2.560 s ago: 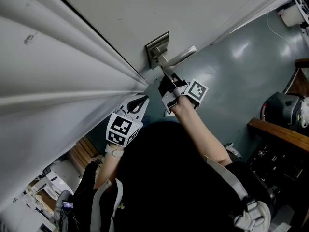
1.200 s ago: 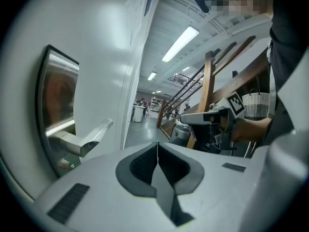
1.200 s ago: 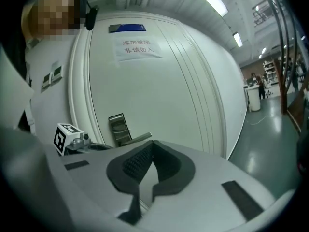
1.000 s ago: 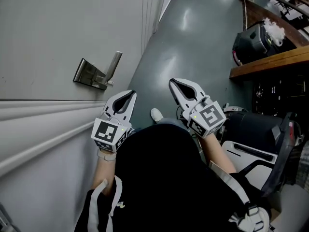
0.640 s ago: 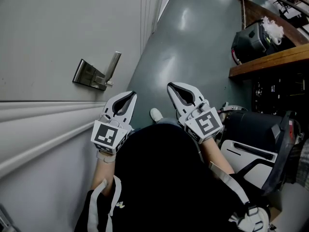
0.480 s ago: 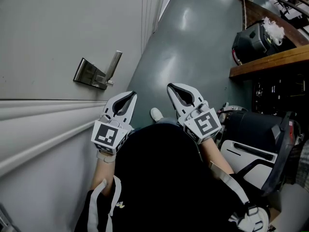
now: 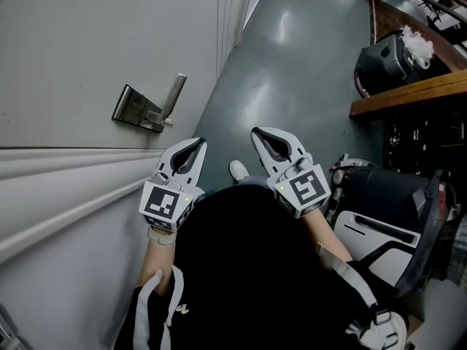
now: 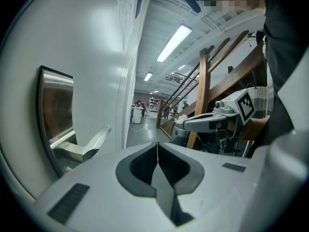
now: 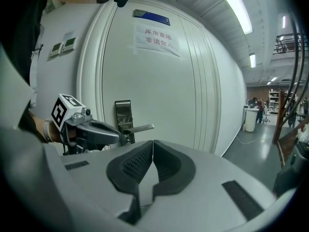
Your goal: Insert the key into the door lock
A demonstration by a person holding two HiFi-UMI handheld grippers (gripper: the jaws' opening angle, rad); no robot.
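Note:
The metal lock plate (image 7: 130, 108) with its lever handle (image 7: 174, 92) is on the white door (image 7: 87, 42), upper left in the head view. A small stub (image 7: 167, 123) sticks out of the plate below the lever; it is too small to tell whether it is the key. My left gripper (image 7: 200, 141) is shut and empty, a short way below and right of the lock. My right gripper (image 7: 255, 131) is also shut and empty, farther right over the floor. The right gripper view shows the plate (image 9: 123, 114), the lever (image 9: 141, 128) and the left gripper (image 9: 99, 130).
A wooden shelf (image 7: 408, 93) carrying a black bag (image 7: 385, 58) stands at the right. Below it sits a black-and-white machine (image 7: 379, 228). The person's shoe (image 7: 238, 169) shows on the grey floor (image 7: 292, 71). A paper sign (image 9: 155, 38) hangs on the door.
2.6 s ago the right gripper was at the lock under the lever. Both grippers now hang back from the door. Over the last second they have barely moved.

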